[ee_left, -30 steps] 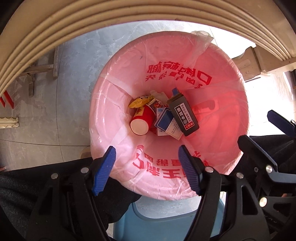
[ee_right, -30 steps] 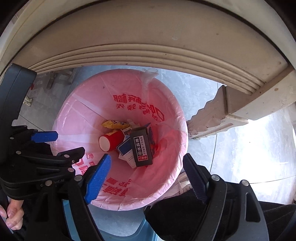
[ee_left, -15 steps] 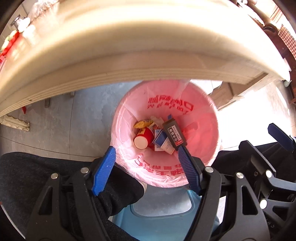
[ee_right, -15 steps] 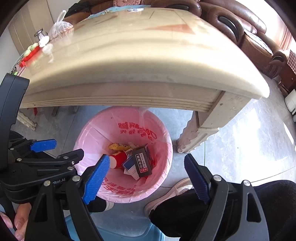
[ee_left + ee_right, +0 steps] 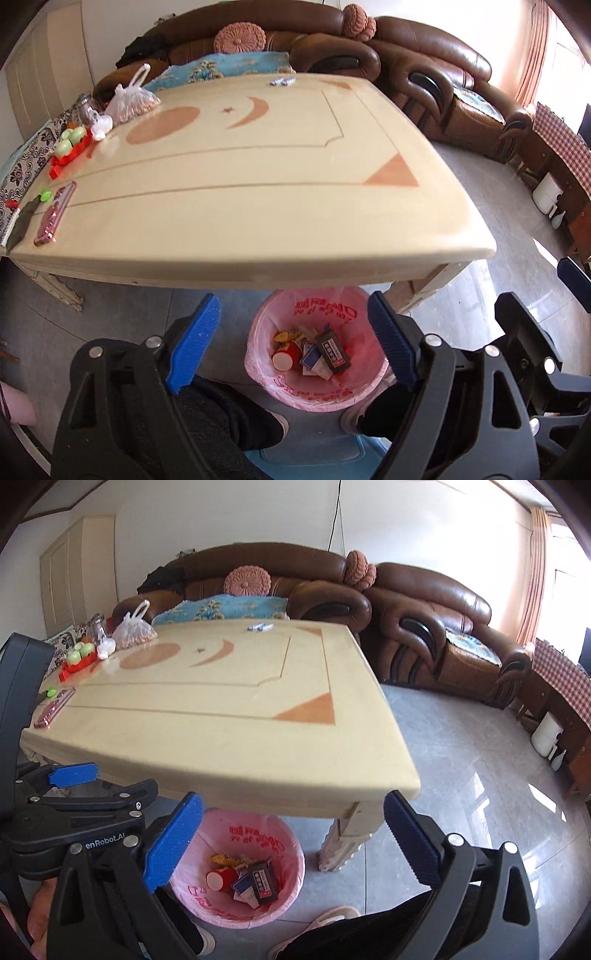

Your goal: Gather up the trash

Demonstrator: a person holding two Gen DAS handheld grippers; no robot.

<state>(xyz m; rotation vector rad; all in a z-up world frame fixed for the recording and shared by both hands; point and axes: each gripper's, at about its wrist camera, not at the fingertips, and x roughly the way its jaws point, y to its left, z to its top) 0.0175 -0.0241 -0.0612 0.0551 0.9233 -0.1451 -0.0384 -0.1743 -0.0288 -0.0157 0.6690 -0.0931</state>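
A bin with a pink liner (image 5: 347, 395) (image 5: 291, 856) stands on the floor by the near edge of a beige table (image 5: 258, 206) (image 5: 229, 734). In it lie a red paper cup (image 5: 286, 358) (image 5: 221, 878), a black box (image 5: 332, 354) (image 5: 263, 881), blue-white cartons and a yellow wrapper. My left gripper (image 5: 291, 341) is open and empty, high above the bin. My right gripper (image 5: 291, 843) is open and empty too. The left gripper also shows at the left of the right wrist view.
At the table's far left lie a plastic bag (image 5: 129, 101), a glass jar, green and red items (image 5: 70, 147) and a pink phone (image 5: 53, 218). Small wrapped items (image 5: 282, 81) lie at its far edge. Brown sofas (image 5: 424, 74) stand behind. The person's legs flank the bin.
Both grippers have risen and tilted up from just over the bin. The table top and room have come into view. The bin looks small and low now.
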